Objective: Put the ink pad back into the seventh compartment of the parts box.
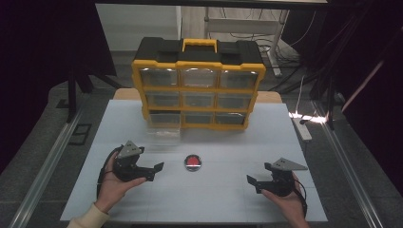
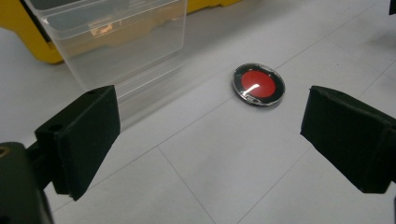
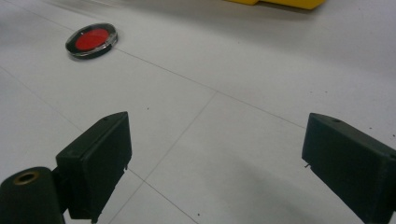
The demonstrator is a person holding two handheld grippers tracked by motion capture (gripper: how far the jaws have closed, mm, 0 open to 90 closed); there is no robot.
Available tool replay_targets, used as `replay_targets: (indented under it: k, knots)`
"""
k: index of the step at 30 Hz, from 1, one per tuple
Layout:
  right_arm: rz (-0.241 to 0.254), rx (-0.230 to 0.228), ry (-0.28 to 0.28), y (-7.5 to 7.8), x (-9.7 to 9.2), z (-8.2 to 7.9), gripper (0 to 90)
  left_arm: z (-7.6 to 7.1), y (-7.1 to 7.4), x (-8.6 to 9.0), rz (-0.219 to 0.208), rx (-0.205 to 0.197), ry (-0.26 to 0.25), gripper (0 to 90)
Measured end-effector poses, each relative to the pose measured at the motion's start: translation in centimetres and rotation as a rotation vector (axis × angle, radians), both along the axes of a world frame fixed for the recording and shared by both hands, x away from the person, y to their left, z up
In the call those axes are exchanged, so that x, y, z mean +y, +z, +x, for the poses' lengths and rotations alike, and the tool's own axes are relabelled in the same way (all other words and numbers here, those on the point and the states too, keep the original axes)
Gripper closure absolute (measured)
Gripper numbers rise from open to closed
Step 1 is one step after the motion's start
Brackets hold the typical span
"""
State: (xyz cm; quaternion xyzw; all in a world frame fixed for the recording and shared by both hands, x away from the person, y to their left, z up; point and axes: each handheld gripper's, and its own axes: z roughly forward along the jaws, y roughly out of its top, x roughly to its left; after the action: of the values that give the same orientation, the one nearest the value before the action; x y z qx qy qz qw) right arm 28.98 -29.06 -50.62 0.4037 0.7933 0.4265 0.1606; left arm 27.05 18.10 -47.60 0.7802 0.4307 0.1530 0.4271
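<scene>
High view, left to right: the left gripper [image 1: 153, 172] rests on the white table [image 1: 228, 190] with its jaws spread and empty, a round red disc [image 1: 193, 163] lies between the hands, just in front of a clear drawer [image 1: 163, 131] pulled from the yellow organizer [image 1: 197, 90], and the right gripper [image 1: 259, 177] sits equally agape and empty.

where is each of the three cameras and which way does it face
High view: above the person's side, facing forward and down on the table and yellow drawer organizer; both hands show, holding the left gripper and right gripper.
Left gripper view: rides the left gripper, facing a clear drawer; its open jaws show.
Right gripper view: rides the right gripper, looking low across the table; its open jaws show.
Shared: the red disc.
</scene>
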Motion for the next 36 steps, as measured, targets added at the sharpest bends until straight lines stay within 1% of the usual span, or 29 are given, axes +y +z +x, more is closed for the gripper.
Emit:
replay_targets:
  k: [2, 9, 18, 25, 30, 33, 36]
  knots:
    - [0.002, 0.007, -0.006, 0.0, -0.1, 0.0, 8.7, 0.2, 0.2, -0.2, 0.004, -0.001, -0.008, 5.5]
    - [0.004, 0.007, -0.005, 0.0, -0.1, 0.0, 8.9, 0.7, 0.4, -1.1, 0.013, 0.003, -0.032, 5.5]
    - [0.007, 0.011, -0.007, 0.0, -0.1, 0.0, 9.0, 1.2, 0.9, -1.9, 0.024, -0.005, -0.043, 5.6]
    - [0.008, 0.013, -0.004, -0.1, -0.1, 0.0, 9.0, 1.9, 1.1, -2.8, 0.037, 0.010, -0.062, 5.7]
    - [0.008, 0.014, -0.004, -0.1, -0.1, 0.1, 9.1, 2.3, 1.3, -3.4, 0.038, 0.005, -0.068, 5.8]
    - [0.009, 0.015, -0.005, -0.1, -0.1, 0.1, 9.1, 2.6, 1.4, -3.9, 0.043, 0.002, -0.081, 5.7]
    - [0.008, 0.017, -0.007, -0.1, -0.1, 0.1, 9.1, 2.9, 1.5, -4.2, 0.047, 0.008, -0.092, 5.6]
